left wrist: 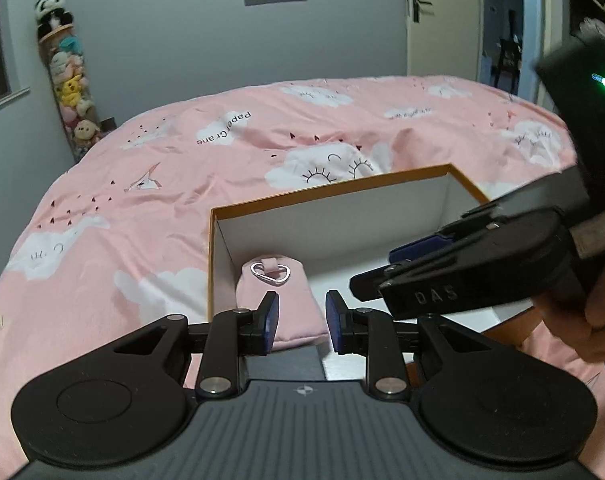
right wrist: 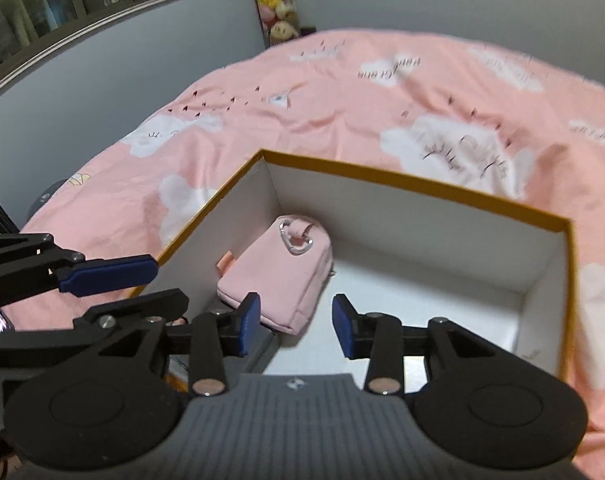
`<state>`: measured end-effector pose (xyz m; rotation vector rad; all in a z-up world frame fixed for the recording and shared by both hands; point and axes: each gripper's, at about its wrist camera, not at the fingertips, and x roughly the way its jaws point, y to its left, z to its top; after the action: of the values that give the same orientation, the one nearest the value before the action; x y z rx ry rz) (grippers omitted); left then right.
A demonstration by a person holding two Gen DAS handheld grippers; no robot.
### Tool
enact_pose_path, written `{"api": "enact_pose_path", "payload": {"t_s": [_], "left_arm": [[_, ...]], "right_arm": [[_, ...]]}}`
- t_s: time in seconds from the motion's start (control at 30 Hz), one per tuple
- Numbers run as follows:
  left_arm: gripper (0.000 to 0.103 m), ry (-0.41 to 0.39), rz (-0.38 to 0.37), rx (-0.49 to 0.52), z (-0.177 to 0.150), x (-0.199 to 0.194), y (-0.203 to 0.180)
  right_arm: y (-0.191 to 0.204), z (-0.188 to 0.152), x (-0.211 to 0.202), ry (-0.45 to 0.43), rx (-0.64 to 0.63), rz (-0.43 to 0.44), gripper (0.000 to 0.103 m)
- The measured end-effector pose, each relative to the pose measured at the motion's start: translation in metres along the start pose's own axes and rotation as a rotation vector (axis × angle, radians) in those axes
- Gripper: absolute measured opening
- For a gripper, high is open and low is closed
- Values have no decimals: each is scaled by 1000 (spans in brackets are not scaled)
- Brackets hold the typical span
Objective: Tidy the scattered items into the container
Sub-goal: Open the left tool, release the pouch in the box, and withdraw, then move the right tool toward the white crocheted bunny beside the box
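One pink pouch (right wrist: 280, 276) lies inside the orange-rimmed box (right wrist: 422, 184) at lower centre, against its left wall. Both the left gripper (left wrist: 302, 318) and right gripper (right wrist: 296, 322) hover above with jaws parted and empty, apparently having released it.

the left claw (left wrist: 302, 322) points forward and slightly down, its blue pads (left wrist: 271, 316) standing apart with nothing between them. the right claw (right wrist: 296, 326) also gapes, fingers parted and empty. in the left wrist view it reaches in from the right side, held by a hand (left wrist: 586, 320).
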<state>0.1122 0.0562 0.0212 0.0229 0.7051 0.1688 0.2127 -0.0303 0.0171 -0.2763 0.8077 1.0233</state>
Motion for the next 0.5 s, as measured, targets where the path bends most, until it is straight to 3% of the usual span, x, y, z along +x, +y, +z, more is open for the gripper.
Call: {"api": "enact_pose_path", "payload": {"t_s": [0.23, 0.5], "left_arm": [[34, -50, 36, -13, -14, -20, -11], [36, -36, -33, -14, -35, -34, -18]], "right_arm": [[7, -29, -43, -152, -3, -95, 49], [12, -69, -72, -237, 53, -129, 55]]}}
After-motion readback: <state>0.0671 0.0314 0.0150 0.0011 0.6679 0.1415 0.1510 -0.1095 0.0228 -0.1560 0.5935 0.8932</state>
